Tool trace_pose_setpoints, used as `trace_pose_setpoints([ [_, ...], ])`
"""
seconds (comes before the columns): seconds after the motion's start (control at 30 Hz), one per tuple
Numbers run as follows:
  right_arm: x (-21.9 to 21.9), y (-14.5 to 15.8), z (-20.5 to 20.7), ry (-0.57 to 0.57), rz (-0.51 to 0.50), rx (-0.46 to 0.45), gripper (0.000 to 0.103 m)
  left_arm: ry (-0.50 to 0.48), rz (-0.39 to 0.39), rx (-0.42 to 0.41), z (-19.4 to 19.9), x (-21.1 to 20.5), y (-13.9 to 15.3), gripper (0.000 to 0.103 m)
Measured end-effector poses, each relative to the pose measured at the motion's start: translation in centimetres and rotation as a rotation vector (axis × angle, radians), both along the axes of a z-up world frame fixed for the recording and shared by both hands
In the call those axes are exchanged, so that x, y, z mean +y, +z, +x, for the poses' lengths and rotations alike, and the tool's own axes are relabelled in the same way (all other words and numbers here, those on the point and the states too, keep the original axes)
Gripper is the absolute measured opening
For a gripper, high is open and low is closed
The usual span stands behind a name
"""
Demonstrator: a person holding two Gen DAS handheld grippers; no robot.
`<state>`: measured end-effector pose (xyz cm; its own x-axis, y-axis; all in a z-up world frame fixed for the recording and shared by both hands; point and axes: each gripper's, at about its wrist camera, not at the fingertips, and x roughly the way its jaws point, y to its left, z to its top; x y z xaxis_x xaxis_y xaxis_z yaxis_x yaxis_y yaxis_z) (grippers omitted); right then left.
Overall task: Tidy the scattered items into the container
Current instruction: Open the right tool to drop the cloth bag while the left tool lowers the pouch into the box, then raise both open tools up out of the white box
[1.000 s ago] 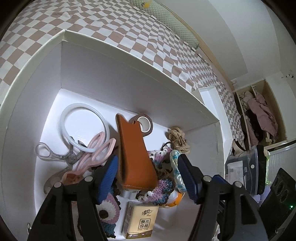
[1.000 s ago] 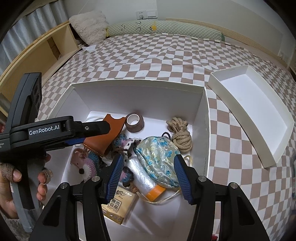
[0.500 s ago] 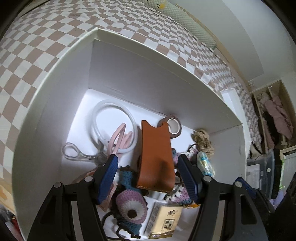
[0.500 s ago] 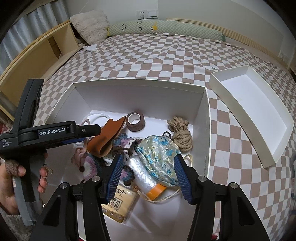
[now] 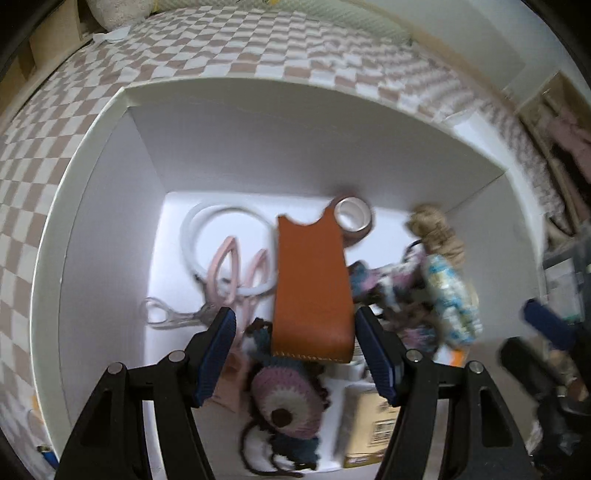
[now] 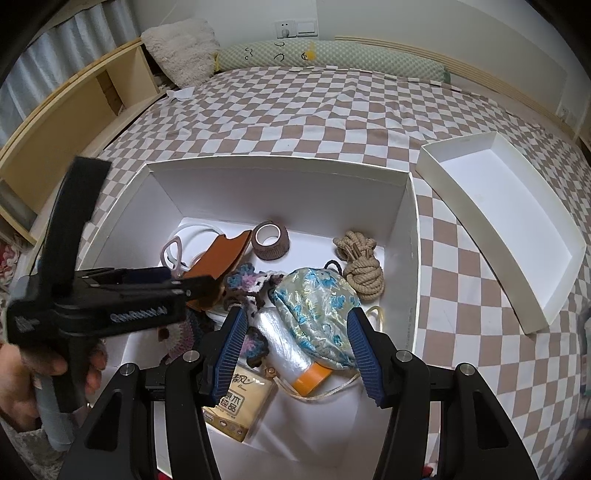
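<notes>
A brown-and-white checkered bedspread (image 6: 295, 110) is covering the bed, and a long pale-green bolster (image 6: 332, 59) (with small drawn faces on it) is lying along its far edge against the wall. A fluffy grey cushion (image 6: 181, 48) is sitting at the bolster's left end, a wooden shelf unit (image 6: 74, 118) is running along the bed's left side, and a white wall socket (image 6: 295, 28) is showing above.

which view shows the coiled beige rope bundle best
The right wrist view. There the coiled beige rope bundle is sharp and whole, lying on the floor of the white cardboard box by its right wall. In the left wrist view the rope is smeared by motion blur near the right edge, its strands unreadable.
</notes>
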<state>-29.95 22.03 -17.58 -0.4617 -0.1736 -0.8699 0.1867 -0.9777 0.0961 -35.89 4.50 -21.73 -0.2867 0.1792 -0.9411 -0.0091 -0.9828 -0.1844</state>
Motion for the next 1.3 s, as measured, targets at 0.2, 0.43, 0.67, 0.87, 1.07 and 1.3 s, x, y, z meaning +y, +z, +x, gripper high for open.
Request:
trace_pose_setpoints([
  [0.2,0.2,-0.1,0.0,0.007,0.003,-0.001,0.057,0.112,-0.019,-0.001,-0.5,-2.2,0.2,0.069],
  [0.43,0.5,0.0,-0.1,0.013,0.008,0.004,0.057,0.142,-0.003,0.01,0.0,-2.8,1.1,0.069],
  [0.67,0.4,0.8,0.2,0.011,0.006,0.011,0.057,0.128,0.014,0.023,0.0,-2.5,1.8,0.068],
  [0.87,0.5,2.1,0.7,0.0,0.006,0.027,0.057,0.094,0.033,0.054,0.9,-1.5,3.5,0.068],
  [1.07,0.8,3.5,1.7,-0.011,0.0,0.049,0.057,0.063,0.021,0.113,1.7,-0.5,5.8,0.068],
  [1.3,1.4,5.2,2.8,-0.032,-0.01,0.075,0.065,0.059,-0.011,0.168,3.3,-0.4,8.0,0.089],
])
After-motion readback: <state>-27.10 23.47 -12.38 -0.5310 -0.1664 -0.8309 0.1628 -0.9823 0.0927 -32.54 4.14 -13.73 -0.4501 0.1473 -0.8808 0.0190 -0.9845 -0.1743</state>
